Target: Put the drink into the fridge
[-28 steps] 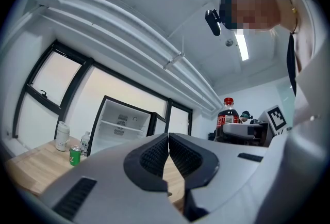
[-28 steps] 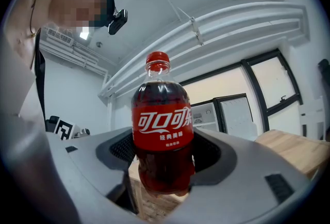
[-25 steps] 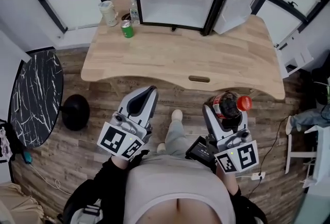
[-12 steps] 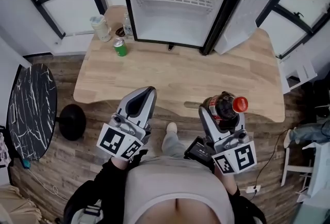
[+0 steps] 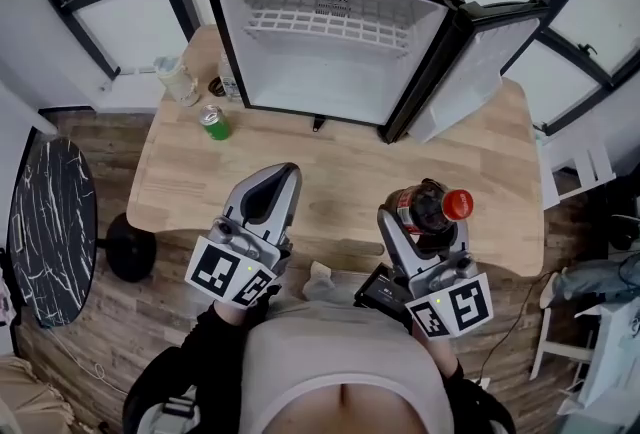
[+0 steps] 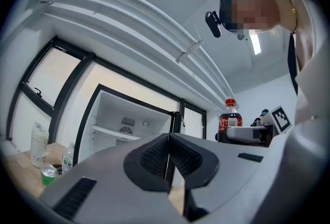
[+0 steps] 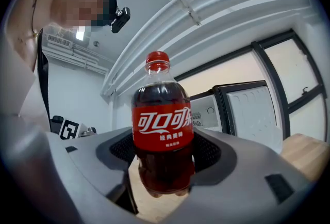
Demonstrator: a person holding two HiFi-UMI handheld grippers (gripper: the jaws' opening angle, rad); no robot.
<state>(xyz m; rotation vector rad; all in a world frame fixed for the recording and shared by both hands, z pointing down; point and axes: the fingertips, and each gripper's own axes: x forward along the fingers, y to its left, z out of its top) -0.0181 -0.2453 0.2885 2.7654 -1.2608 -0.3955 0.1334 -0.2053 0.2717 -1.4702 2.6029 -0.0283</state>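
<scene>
The right tongs [image 5: 420,232] are clamped on a cola bottle [image 7: 162,127], their dark padded faces pressing its lower body just under the red label, so the weight sits low in the grip and the bottle rides upright with its red cap on top. That hold makes sense for a full, smooth plastic bottle, which would likely slip or tip if pinched higher up. The bottle hangs in the air above the near edge of the wooden counter [image 5: 340,172], well apart from the mini fridge [image 5: 330,77] that stands at the counter's far side. The fridge's door [image 5: 470,62] is swung fully out to the right, leaving the white, empty-looking cavity and its wire shelf [image 5: 330,25] facing the person, so the way in looks clear. The left tongs [image 5: 281,180] are pressed together on nothing and held off to the left, out of the bottle's path. A green can [image 5: 213,122] stands on the counter left of the fridge, also clear of the route. The carry toward the opening seems to be the step in hand.
</scene>
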